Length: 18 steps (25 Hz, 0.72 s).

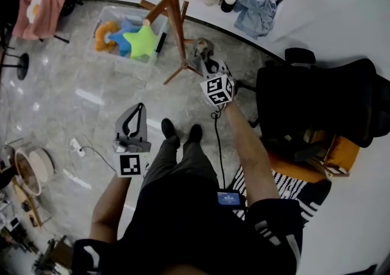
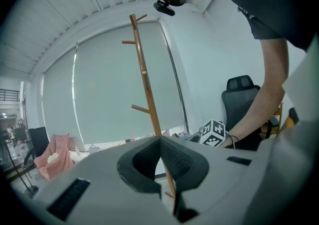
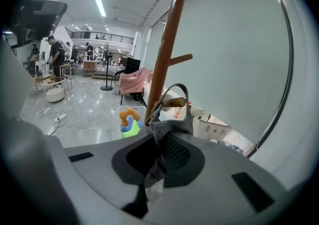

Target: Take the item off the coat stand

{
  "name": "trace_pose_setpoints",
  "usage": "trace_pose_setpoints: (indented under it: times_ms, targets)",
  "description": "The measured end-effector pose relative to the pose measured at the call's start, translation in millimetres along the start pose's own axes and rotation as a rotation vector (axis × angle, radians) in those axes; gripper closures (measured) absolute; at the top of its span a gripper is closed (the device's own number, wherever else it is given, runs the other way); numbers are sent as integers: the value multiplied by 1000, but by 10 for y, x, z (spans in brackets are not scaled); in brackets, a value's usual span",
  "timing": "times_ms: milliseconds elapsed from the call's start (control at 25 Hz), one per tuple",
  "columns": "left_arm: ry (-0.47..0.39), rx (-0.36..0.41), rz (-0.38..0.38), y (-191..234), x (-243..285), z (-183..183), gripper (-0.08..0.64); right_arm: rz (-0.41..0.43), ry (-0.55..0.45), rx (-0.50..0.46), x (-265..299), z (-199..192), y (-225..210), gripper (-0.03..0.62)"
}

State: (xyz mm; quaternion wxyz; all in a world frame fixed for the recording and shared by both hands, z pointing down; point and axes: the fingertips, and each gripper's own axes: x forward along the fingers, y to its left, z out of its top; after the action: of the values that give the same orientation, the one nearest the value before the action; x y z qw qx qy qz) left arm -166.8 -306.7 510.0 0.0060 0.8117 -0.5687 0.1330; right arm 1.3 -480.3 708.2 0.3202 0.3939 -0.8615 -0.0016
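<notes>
Grey fabric item [image 3: 169,128] hung by its strap over a peg [image 3: 172,102] at 3 o'clock of the coat stand [image 3: 167,44]. The right gripper [image 3: 159,145] had its jaws clamped on the fabric. The left gripper [image 2: 160,141], at 7 o'clock of the stand in the head view, had its jaws together on nothing.

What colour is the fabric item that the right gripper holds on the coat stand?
Grey. The fabric item shows best in the right gripper view.

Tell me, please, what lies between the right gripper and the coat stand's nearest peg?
Only the grey bag: the right gripper pinches its fabric and its strap loops over the peg, as the right gripper view shows.
</notes>
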Motion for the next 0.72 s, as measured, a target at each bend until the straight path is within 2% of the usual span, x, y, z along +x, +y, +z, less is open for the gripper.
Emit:
trace_pose_setpoints:
  times_ms: [720]
  targets:
    - [-38, 17, -29, -139, -19, 151, 535, -21, -74, 63, -908, 496, 3, 561]
